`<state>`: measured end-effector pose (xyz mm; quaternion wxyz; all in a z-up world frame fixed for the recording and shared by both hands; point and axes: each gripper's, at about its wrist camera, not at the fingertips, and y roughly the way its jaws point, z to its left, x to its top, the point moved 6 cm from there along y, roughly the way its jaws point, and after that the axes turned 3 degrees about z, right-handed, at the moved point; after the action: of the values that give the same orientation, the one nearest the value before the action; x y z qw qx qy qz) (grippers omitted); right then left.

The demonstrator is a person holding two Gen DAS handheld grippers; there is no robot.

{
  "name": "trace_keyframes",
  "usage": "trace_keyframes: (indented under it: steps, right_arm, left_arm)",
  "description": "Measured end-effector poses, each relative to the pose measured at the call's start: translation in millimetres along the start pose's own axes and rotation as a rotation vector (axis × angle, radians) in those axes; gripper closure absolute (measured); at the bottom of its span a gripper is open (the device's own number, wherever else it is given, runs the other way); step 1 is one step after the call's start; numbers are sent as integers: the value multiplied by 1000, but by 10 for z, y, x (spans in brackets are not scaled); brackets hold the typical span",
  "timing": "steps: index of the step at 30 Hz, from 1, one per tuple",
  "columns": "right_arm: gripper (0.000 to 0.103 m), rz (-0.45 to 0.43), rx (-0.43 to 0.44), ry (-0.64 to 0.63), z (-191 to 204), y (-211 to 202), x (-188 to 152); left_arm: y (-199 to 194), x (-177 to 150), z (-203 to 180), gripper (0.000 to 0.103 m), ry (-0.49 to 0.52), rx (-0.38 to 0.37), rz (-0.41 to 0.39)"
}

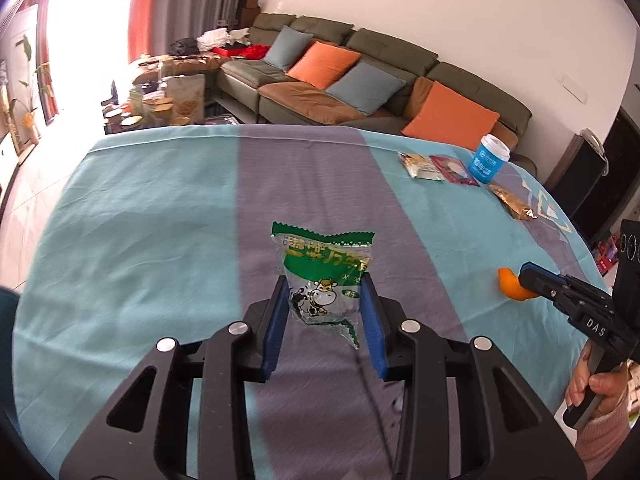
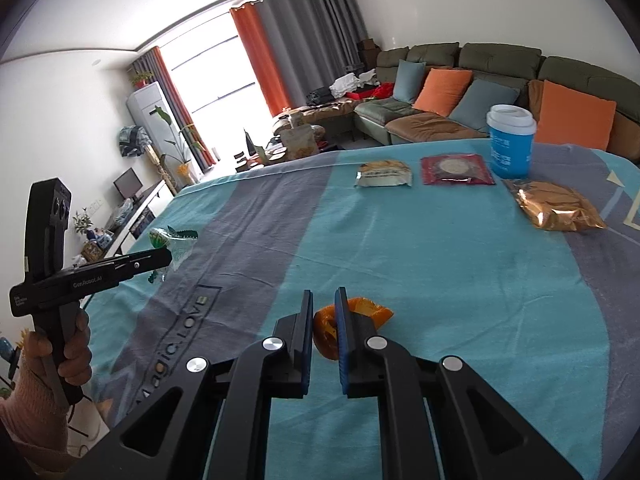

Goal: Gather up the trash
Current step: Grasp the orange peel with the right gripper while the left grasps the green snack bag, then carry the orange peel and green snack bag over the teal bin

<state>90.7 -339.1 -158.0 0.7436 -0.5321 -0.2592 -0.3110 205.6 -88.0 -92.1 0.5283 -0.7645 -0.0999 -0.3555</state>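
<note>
My left tool (image 1: pixel 325 300) clamps the crinkly green-and-clear plastic snack wrapper (image 1: pixel 326 276) between its pads; my right tool (image 2: pixel 323 320) pinches a curled orange peel (image 2: pixel 352 320) off-centre, mostly beside its right pad. I judge the peel could twist free above the striped tabletop (image 2: pixel 440 264).

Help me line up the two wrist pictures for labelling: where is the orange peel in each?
Left wrist view: the orange peel is at far right, pinched at the right gripper tips.
Right wrist view: bottom centre, between the gripper's own blue pads.
Shared landmark: the blue cup.
</note>
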Motion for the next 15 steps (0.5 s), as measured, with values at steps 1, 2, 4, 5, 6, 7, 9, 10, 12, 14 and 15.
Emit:
trace_keyframes:
  steps: [1,2,4,5,6,7,9,10,12,14,15]
  right_arm:
    - [94,-1,17,2,39,-8,1]
    - [94,-3,30,1,81,-13,10]
    - [94,-9,57,-12,187,-24,30]
    - [94,-12,72,-18,240,-24,42]
    - [94,-14,87,-23,295,-20,50]
    - [94,-14,112,-33,377,-8,64]
    - [94,-14,140,-51,519,17,76]
    - [94,-12,154,-60,583,33,80]
    - [94,-7,181,-76,711,66,84]
    - [94,-1,212,-93,853,112,91]
    - [94,1,227,-100,917,133,95]
  left_arm:
    - [-43,-19,39,68,-6,2,-4]
    - [-105,-41,92,68,-19,5,-10]
    - [-218,-81,186,68,-32,16,-25]
    - [-272,-105,224,68,-39,18,-30]
    - [-318,-128,256,68,-45,24,-34]
    - [-357,-150,293,68,-46,31,-37]
    - [-441,-197,356,68,-51,50,-42]
    - [-486,-217,391,68,-54,55,-45]
    - [-565,-258,443,68,-62,68,-53]
    - [-628,-286,487,68,-72,72,-58]
    - [-670,-307,520,68,-78,77,-62]
